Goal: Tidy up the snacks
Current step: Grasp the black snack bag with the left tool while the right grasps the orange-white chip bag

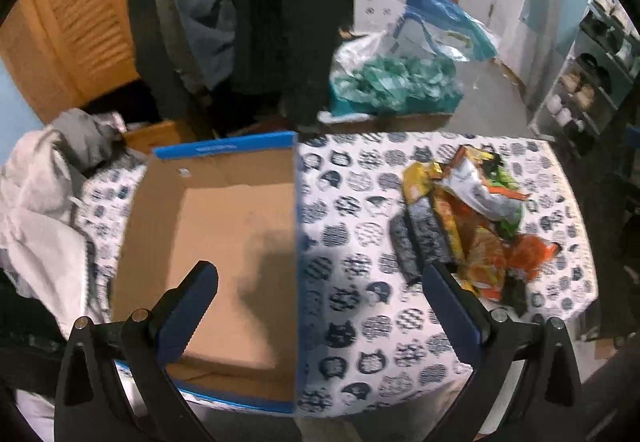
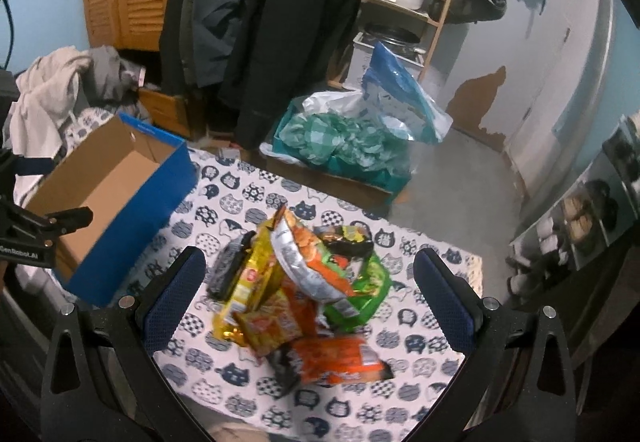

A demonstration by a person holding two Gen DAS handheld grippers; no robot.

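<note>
The tabletop (image 2: 224, 201), under a cat-print cloth, carries a blue cardboard box (image 1: 224, 226) on its left side and a heap of snack packets (image 2: 304, 282) to the right – yellow, orange, green and silver bags piled over each other, well apart from the box. The box looks empty inside as far as the left wrist view shows. Crumpled white and grey clothes (image 1: 44, 193) sit just beside the box's left wall, and dark coats (image 2: 264, 21) hang behind the table. The left gripper (image 1: 320, 282) hovers over the box's right wall, jaws spread wide, holding nothing. The right gripper (image 2: 310, 266) hangs right above the snack pile – jaws also spread, straddling the packets without clearly touching them.
</note>
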